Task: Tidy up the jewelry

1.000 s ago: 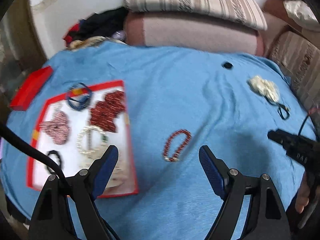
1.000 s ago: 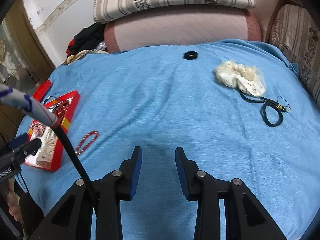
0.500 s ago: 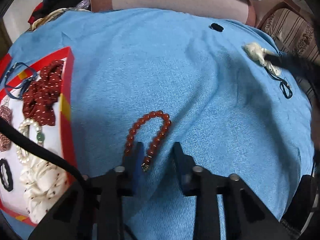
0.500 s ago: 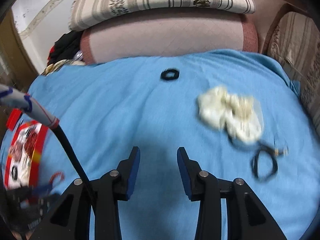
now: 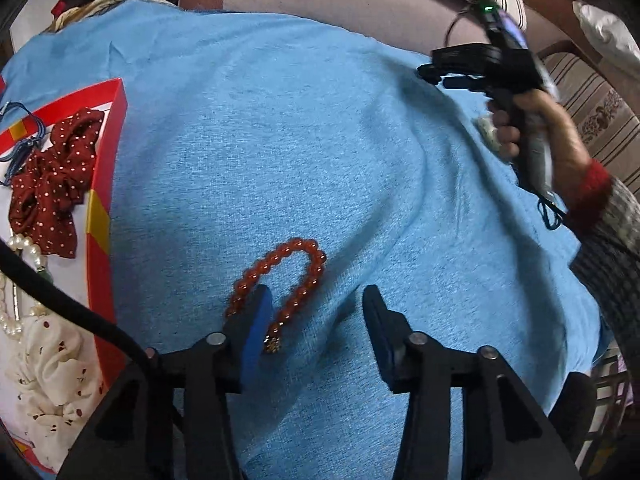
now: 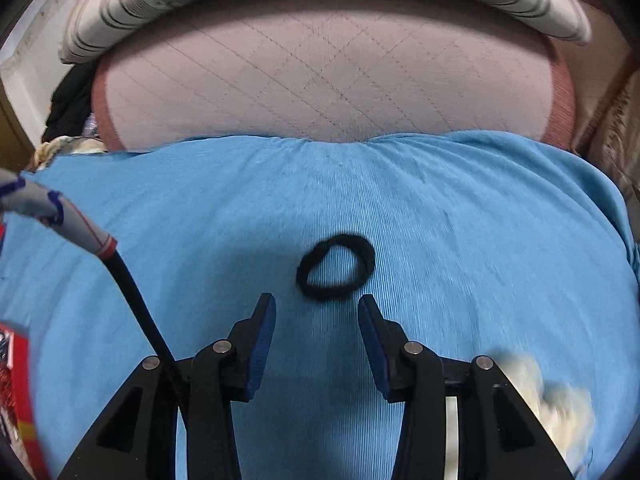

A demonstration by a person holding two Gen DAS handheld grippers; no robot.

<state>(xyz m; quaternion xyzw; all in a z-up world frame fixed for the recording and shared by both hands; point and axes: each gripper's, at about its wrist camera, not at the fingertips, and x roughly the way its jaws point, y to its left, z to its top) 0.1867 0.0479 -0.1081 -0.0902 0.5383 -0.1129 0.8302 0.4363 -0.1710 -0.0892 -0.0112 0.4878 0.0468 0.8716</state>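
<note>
Risk sits mostly with the left gripper (image 5: pixel 316 312): its jaws are opening around one strand of the red beaded bracelet (image 5: pixel 280 286) on the blue cloth (image 5: pixel 280 120), gripping nothing, so closing could catch a single strand and drag it. The right gripper (image 6: pixel 317 320), also opening and empty, stops just short of the black elastic hair ring (image 6: pixel 335 267) and may pinch cloth.

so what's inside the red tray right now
In the red tray: a dotted red scrunchie, blue hair ties, a pearl strand and a cream scrunchie. A black cable crosses part of it, and the rest is out of frame.
</note>
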